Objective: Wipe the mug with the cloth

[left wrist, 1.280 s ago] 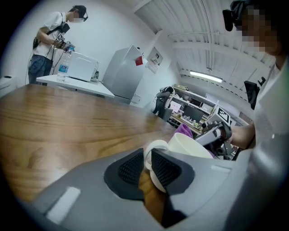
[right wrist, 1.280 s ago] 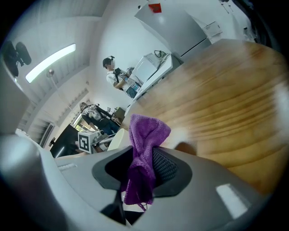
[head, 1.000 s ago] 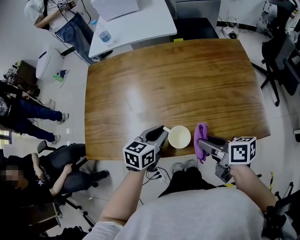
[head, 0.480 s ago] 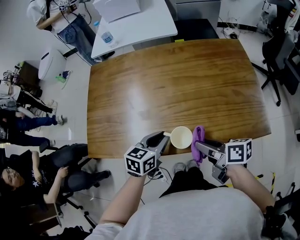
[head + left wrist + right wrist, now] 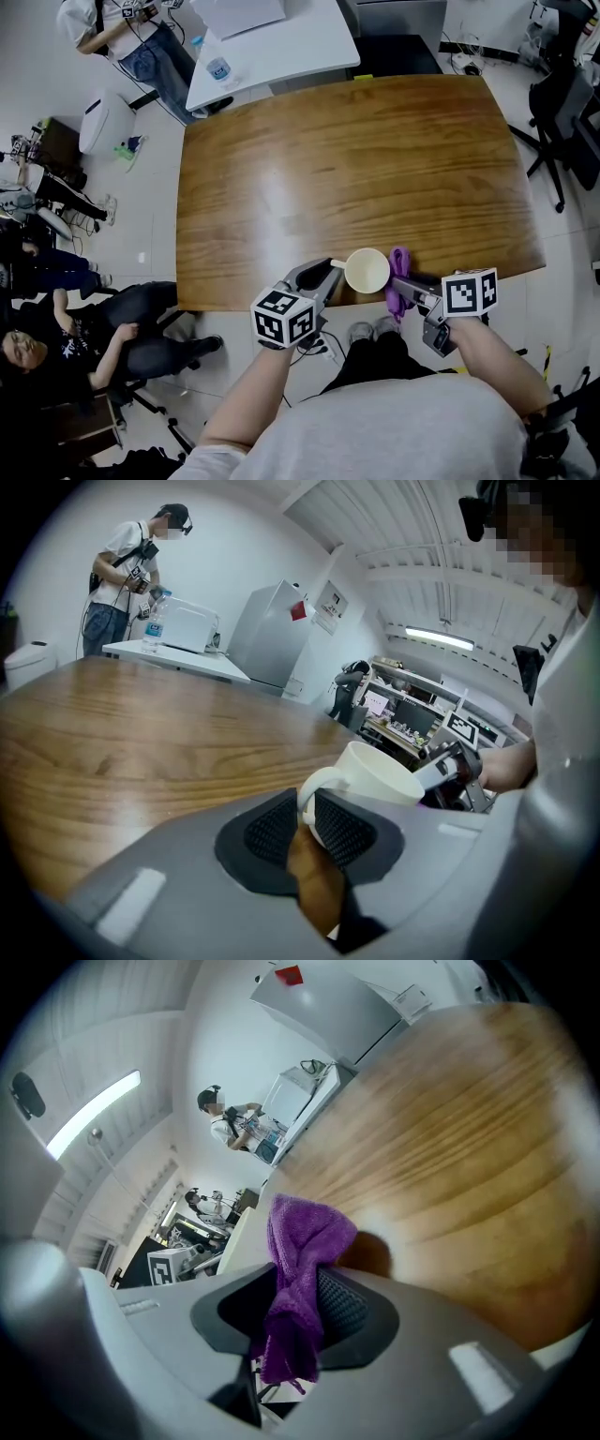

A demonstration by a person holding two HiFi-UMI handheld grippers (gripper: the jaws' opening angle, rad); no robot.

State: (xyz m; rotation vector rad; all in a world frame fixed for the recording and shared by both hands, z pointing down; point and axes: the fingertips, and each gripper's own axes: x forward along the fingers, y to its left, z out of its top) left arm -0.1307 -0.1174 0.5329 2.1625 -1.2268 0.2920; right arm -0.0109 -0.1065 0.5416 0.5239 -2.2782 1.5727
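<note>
A white mug (image 5: 367, 270) hangs over the near edge of the wooden table (image 5: 356, 169). My left gripper (image 5: 323, 277) is shut on the mug's handle (image 5: 309, 794); the mug's body (image 5: 375, 780) shows just beyond the pads. A purple cloth (image 5: 397, 279) sits right beside the mug, pinched in my right gripper (image 5: 405, 286). In the right gripper view the cloth (image 5: 298, 1279) bunches between the pads and hangs down below them, and the pale shape left of the cloth is blurred.
A white desk (image 5: 272, 42) with a water bottle (image 5: 217, 70) stands beyond the table's far left corner. People sit and stand at the left (image 5: 56, 347). Office chairs (image 5: 562, 103) are at the right.
My right gripper has come down and moved left with the cloth, closing in on the mug's right side. The left gripper and mug have stayed about where they were.
</note>
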